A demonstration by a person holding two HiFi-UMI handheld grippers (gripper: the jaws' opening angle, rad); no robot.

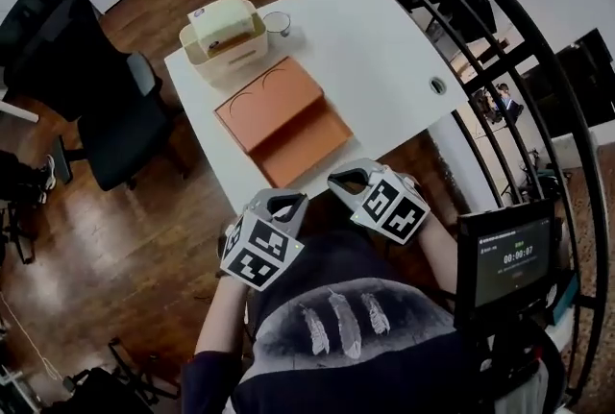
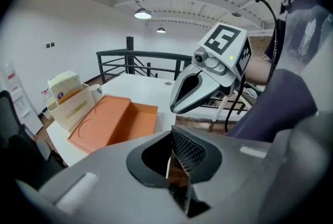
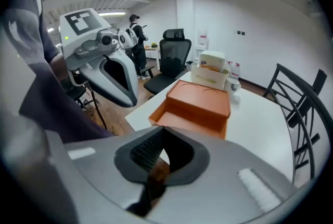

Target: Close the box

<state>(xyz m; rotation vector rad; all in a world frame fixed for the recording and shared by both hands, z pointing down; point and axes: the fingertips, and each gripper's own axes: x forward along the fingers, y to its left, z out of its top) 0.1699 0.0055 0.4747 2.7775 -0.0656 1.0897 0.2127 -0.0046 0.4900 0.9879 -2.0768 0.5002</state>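
Note:
The orange box (image 1: 283, 121) lies open on the white table (image 1: 375, 47). Its far half is a flat panel with two curved marks (image 1: 269, 98); its near half is a shallow open tray (image 1: 307, 145). The box also shows in the left gripper view (image 2: 112, 119) and the right gripper view (image 3: 197, 103). Both grippers hang off the table's near edge, in front of the person's body, apart from the box. My left gripper (image 1: 281, 204) (image 2: 171, 137) is shut with nothing in it. My right gripper (image 1: 354, 180) (image 3: 162, 132) is shut and empty too.
A cream basket (image 1: 227, 45) holding a pale carton stands behind the box, with a glass cup (image 1: 277, 22) beside it. A black office chair (image 1: 96, 85) is left of the table. A black railing (image 1: 500, 37) curves along the right. A small screen (image 1: 507, 258) stands at the person's right.

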